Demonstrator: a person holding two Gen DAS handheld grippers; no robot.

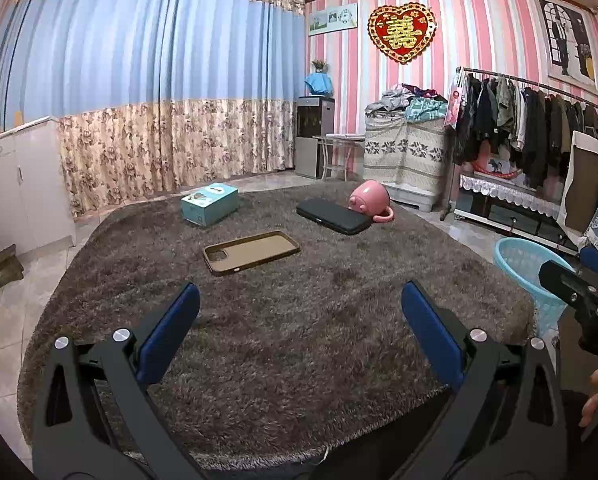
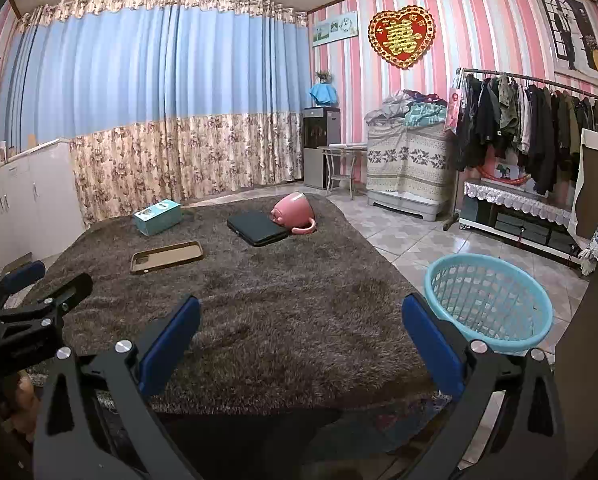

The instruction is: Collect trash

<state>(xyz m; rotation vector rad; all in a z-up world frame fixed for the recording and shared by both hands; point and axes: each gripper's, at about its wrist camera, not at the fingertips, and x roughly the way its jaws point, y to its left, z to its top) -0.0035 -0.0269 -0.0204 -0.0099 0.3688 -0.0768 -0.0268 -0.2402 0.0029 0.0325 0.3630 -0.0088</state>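
On a shaggy brown rug [image 1: 299,320] lie a teal box [image 1: 209,203], a brown phone case [image 1: 251,251], a black flat case [image 1: 333,216] and a pink mug [image 1: 369,200] tipped on its side against the black case. The same teal box [image 2: 157,217], brown phone case [image 2: 166,256], black case [image 2: 257,228] and pink mug [image 2: 294,208] show in the right wrist view. A light blue basket [image 2: 487,300] stands on the tiles right of the rug. My left gripper [image 1: 300,312] is open above the near rug. My right gripper [image 2: 301,320] is open too, empty, beside the basket.
White cabinets [image 1: 15,184] line the left wall, with a long curtain [image 1: 159,100] behind the rug. A water dispenser [image 1: 314,136], a covered pile [image 1: 405,148] and a clothes rack [image 1: 539,120] stand along the back right. Tiled floor [image 2: 411,240] surrounds the rug.
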